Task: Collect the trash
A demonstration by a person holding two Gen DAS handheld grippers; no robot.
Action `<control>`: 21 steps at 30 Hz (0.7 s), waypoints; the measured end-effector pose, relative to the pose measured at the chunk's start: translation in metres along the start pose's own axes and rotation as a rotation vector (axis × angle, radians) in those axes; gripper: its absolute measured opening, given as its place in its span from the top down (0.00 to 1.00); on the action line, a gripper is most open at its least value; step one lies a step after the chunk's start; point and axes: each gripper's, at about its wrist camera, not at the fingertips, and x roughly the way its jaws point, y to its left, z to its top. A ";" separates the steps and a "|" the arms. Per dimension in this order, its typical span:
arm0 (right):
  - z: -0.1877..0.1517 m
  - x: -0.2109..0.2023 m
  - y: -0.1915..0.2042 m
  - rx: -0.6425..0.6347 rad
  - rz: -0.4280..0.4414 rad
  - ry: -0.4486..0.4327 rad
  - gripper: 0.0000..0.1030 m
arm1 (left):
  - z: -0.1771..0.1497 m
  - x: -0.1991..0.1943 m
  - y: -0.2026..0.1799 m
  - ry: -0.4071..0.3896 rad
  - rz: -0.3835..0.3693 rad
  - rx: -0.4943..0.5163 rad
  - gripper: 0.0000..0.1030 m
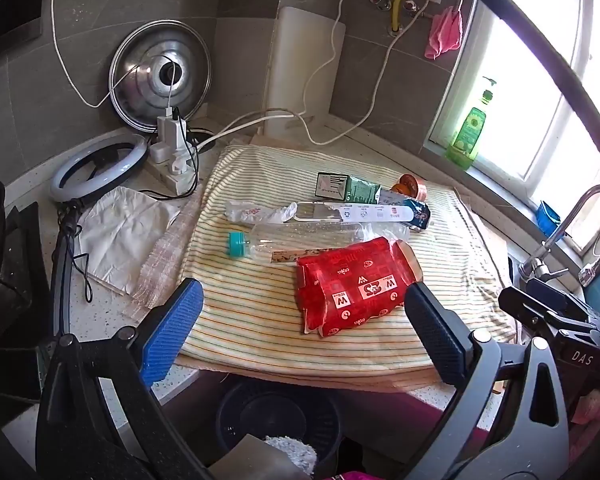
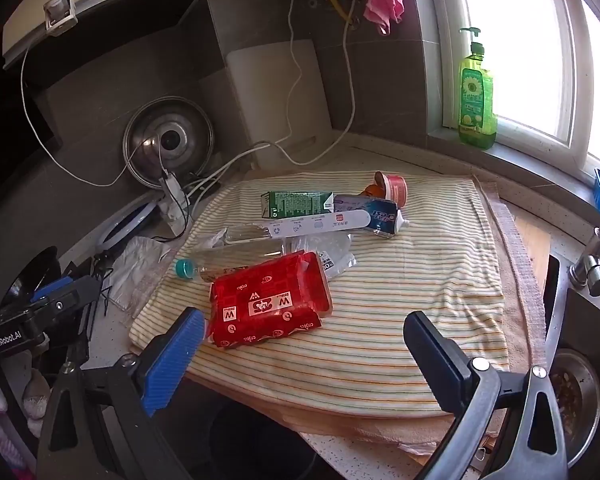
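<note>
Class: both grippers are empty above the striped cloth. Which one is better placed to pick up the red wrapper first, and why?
Probably the left gripper: the red wrapper lies right between its open fingers. From the right gripper, the wrapper sits off toward its left finger.

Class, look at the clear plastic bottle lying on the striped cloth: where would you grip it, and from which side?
Probably the neck just behind the teal cap of the clear bottle, from above on its left: it lies flat, and the red packet overlaps its far end.

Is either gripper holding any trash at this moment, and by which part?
Nothing is held. The left gripper and right gripper are both open and empty above the striped cloth; the red wrapper lies untouched.
</note>
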 end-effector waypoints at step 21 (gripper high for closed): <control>-0.004 0.002 -0.012 0.011 0.055 0.016 0.02 | -0.004 -0.002 0.003 -0.002 -0.004 -0.008 0.01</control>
